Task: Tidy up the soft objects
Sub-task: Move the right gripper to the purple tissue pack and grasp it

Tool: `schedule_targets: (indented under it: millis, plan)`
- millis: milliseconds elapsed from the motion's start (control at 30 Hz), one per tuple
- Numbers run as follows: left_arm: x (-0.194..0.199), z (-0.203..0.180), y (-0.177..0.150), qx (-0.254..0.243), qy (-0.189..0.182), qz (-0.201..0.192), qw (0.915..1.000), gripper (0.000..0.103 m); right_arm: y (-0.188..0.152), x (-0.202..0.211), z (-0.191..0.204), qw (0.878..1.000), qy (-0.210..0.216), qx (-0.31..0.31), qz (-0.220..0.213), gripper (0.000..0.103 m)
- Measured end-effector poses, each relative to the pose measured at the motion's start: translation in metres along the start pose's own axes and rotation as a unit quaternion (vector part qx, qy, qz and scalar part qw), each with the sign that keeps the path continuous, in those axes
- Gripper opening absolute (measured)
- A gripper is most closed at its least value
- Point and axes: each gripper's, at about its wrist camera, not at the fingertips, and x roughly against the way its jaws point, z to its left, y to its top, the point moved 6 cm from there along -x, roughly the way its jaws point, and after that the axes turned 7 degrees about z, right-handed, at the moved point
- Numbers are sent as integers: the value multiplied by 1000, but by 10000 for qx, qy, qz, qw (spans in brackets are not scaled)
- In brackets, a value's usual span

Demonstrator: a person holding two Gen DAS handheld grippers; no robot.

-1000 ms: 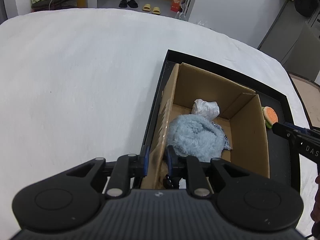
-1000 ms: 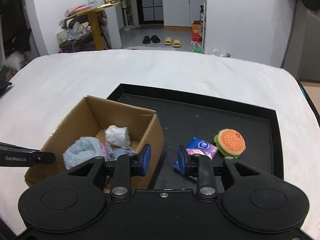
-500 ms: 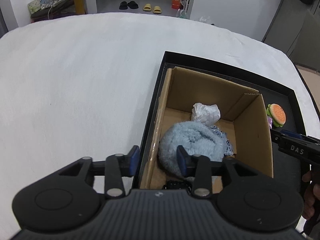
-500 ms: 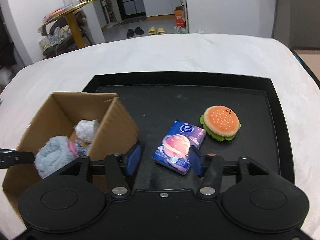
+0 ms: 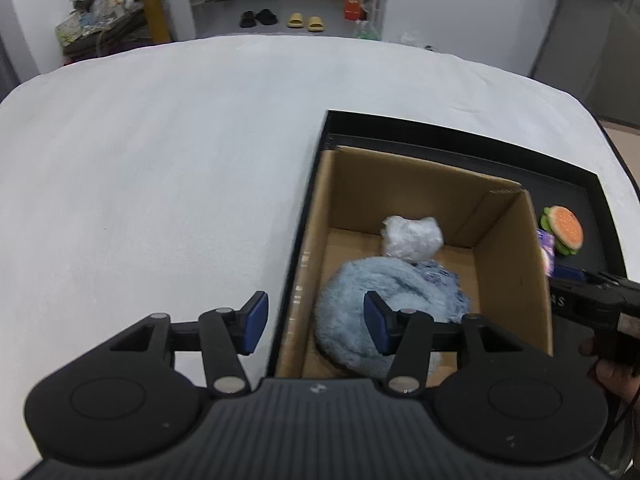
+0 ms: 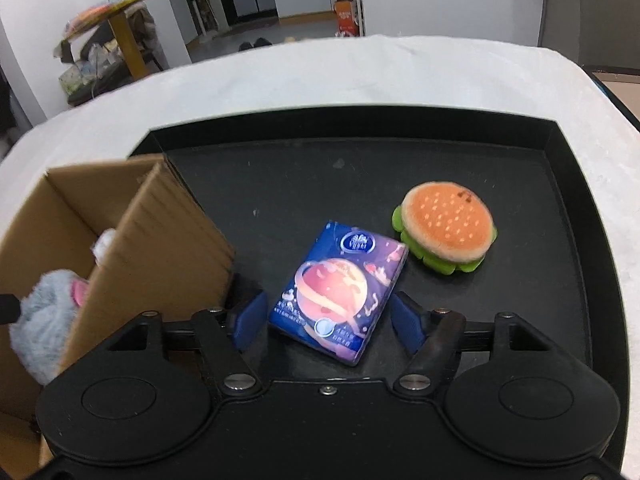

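Corrugated brown cardboard box (image 5: 508, 264), open-topped, standing at the left end of a black tray (image 6: 568, 168) on a white-covered counter (image 5: 160, 160). Inside the box: a fluffy pale-blue plush (image 5: 372, 292) with a pink patch showing in the right wrist view, filling the near half; a crumpled white plastic bundle (image 5: 412, 236) against the far wall; a blue-patterned packet (image 5: 440, 276) partly buried between the two. On the bare tray floor right of the box: a glossy blue tissue pack (image 6: 340, 288) printed with a pink-orange ringed planet and a round white logo, lying flat and slightly skewed; just beyond its far right corner, close but not clearly touching, a plush hamburger (image 6: 448, 228) with an orange dotted bun and green scalloped lettuce rim.

Right tongs (image 6: 326, 318) spread wide, one blue pad on either side of the tissue pack's near end, neither pressing it. Left tongs (image 5: 316, 322) also wide apart and empty, straddling the box's left wall, one pad over the counter, the other over the blue plush.
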Motion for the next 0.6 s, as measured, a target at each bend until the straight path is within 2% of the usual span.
schedule_targets:
  millis: [200, 600]
  plan:
    - [0, 10, 0, 198, 135, 0, 9997, 52, -10, 9, -5, 9994, -335, 118, -25, 58]
    - [4, 0, -8, 120, 148, -65, 9998, 52, -40, 28, -32, 9974, -724, -29, 64, 57]
